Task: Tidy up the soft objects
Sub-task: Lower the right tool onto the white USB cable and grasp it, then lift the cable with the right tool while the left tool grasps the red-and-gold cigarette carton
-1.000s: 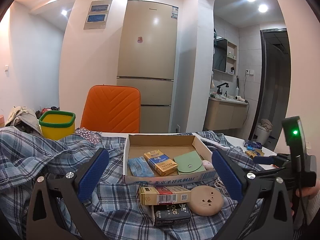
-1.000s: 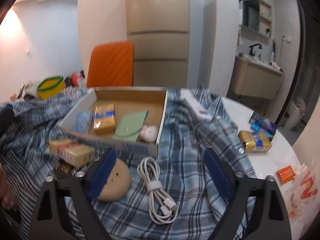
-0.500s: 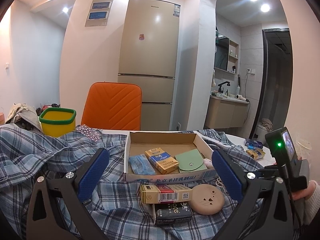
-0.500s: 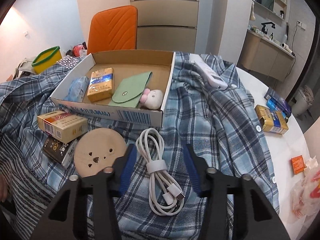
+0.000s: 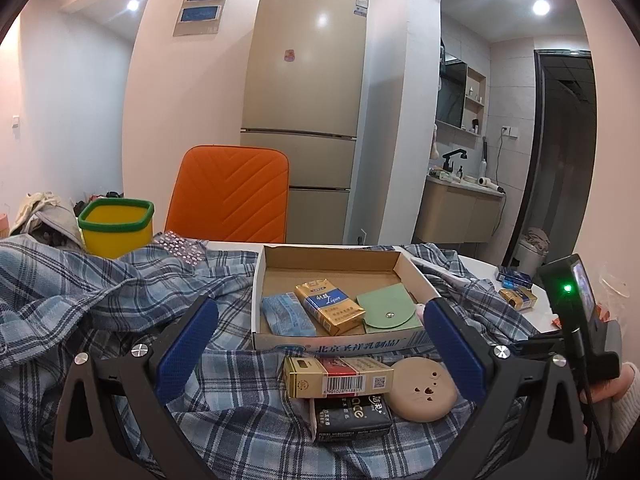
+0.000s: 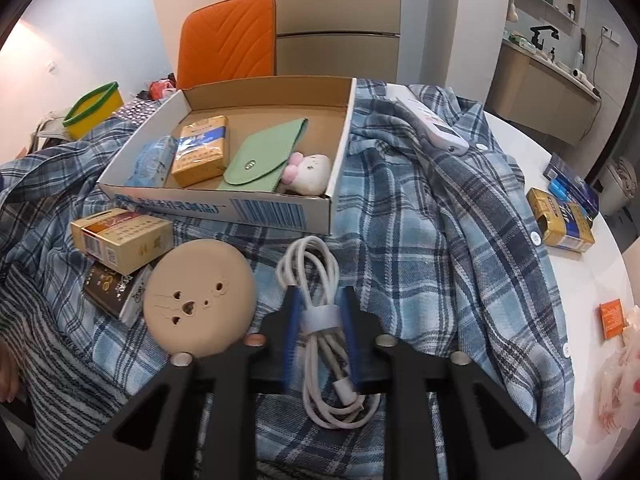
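A tall fridge point(image 5: 304, 112) stands at the back with an orange chair point(image 5: 230, 194) in front of it. A yellow bin point(image 5: 116, 226) with a green rim sits to the left. On the white table point(image 6: 588, 276), off to the right, lie a gold pack point(image 6: 560, 220) and a small orange packet point(image 6: 612, 318).

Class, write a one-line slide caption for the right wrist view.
Right gripper shut on a coiled white cable lying on a plaid shirt, before a cardboard box.
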`<control>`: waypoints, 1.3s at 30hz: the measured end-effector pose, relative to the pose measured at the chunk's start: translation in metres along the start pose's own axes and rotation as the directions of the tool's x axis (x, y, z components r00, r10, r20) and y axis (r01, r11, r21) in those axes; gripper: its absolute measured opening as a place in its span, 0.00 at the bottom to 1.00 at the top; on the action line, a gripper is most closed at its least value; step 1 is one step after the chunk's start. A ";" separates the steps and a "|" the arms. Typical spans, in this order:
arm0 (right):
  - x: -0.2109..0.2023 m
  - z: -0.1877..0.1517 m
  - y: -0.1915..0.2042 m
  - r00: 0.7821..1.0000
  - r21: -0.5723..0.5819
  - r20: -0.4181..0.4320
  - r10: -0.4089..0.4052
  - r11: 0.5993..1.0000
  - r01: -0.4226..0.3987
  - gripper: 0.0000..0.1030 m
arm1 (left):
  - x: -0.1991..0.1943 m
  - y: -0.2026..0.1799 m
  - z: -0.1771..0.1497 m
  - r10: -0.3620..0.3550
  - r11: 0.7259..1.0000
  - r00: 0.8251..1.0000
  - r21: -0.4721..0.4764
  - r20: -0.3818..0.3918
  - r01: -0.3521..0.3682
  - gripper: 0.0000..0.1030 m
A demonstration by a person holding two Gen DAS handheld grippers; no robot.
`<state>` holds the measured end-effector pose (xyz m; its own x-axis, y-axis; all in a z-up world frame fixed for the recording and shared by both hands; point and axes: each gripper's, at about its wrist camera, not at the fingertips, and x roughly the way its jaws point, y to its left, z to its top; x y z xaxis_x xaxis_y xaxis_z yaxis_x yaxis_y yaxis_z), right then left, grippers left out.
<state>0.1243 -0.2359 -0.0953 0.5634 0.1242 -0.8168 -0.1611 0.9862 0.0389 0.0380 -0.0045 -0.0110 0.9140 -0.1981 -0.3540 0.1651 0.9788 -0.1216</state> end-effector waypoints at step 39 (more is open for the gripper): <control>-0.009 -0.008 0.008 0.999 -0.094 -0.012 -0.044 0.995 0.043 0.21 | 0.024 0.000 -0.007 -0.011 1.000 0.992 0.002 -0.126 0.011 0.99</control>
<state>0.1113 -0.2298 -0.0921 0.5604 0.0792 -0.8245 -0.2119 0.9760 -0.0503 0.0572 -0.0092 -0.0264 0.8582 -0.2139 -0.4666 0.1760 0.9766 -0.1239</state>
